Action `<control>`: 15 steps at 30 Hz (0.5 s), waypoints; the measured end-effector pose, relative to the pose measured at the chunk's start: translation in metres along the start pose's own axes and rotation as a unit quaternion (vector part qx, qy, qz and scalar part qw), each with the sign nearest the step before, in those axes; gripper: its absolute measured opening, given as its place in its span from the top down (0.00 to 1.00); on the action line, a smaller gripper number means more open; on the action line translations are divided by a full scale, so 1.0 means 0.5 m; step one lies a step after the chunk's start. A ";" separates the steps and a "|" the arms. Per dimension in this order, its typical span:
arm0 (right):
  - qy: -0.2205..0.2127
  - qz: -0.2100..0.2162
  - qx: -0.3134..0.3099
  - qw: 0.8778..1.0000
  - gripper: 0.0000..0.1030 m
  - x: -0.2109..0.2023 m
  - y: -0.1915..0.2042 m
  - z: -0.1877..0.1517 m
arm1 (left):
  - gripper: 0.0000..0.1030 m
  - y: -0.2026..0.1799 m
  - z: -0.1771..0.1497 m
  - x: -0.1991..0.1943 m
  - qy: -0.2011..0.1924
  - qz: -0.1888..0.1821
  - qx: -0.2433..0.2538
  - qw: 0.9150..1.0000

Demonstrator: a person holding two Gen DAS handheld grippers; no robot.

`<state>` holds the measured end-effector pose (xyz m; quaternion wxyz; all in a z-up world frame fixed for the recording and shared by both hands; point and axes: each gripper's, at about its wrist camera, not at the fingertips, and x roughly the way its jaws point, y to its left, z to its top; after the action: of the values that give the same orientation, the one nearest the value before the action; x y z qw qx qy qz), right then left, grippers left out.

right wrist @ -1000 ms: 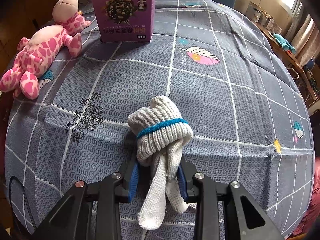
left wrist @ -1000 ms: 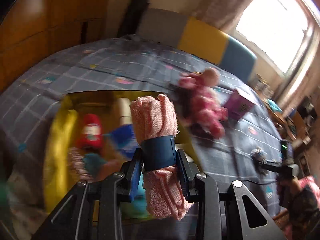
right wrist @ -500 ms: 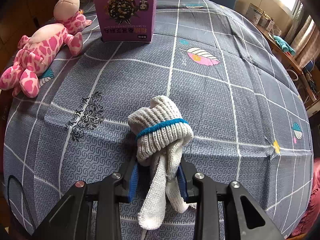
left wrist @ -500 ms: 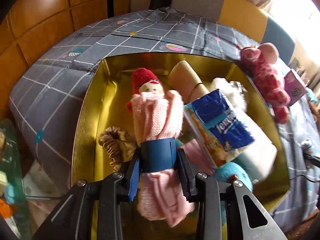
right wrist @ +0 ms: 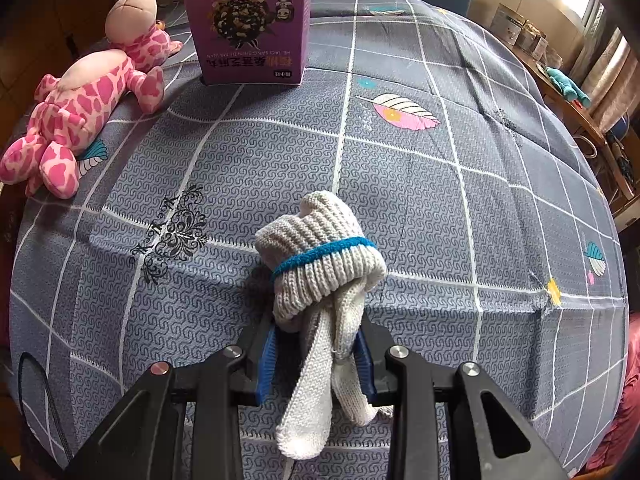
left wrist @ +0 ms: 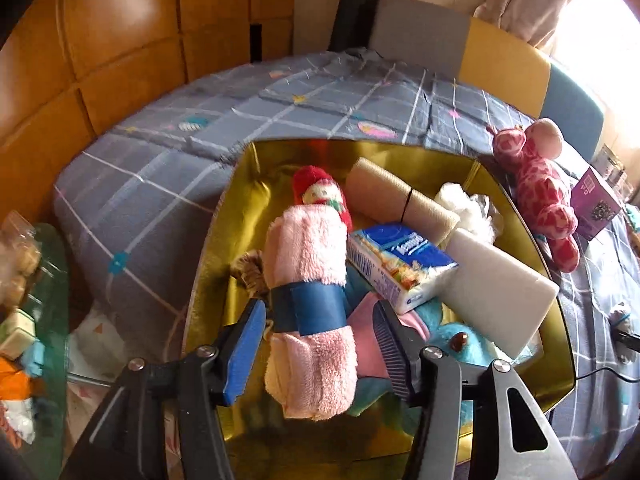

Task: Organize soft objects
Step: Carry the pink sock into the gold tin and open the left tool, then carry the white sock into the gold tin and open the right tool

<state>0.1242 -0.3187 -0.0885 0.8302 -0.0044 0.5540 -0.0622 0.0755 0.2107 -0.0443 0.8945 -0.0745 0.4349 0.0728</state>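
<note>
Left gripper (left wrist: 320,344) jaws just spread, clear of rolled pink towel (left wrist: 310,312) between them, over gold box (left wrist: 216,240). Right gripper (right wrist: 316,354) pinching knit glove (right wrist: 320,268) above grey bedspread (right wrist: 440,200), pink giraffe plush (right wrist: 80,108) far left.

Centre of left wrist view: fluffy pink terry towel roll (left wrist: 310,280) with a matt blue band, inside a box (left wrist: 224,216) lined in glossy gold foil. Upper left, polished wood panelling (left wrist: 100,40). Right wrist view: coarse ribbed knit glove (right wrist: 324,264) on matt woven printed bedcover (right wrist: 440,200); smooth purple cardboard carton (right wrist: 252,28) at top.
</note>
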 end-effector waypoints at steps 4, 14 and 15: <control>-0.001 -0.003 -0.003 1.000 0.68 0.000 0.000 0.000 | 0.36 -0.011 -0.001 -0.037 -0.037 0.013 0.001 0.999; -0.006 -0.012 -0.015 1.000 0.68 -0.004 0.006 -0.005 | 0.35 -0.059 -0.004 -0.097 -0.078 -0.006 0.029 0.997; -0.006 -0.013 -0.016 1.000 0.68 -0.004 0.007 -0.006 | 0.35 -0.065 -0.007 -0.102 -0.078 -0.009 0.031 0.996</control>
<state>0.1212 -0.3150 -0.0881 0.8325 -0.0257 0.5497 -0.0640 0.0481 0.1751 -0.0038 0.9282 -0.0444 0.3651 0.0567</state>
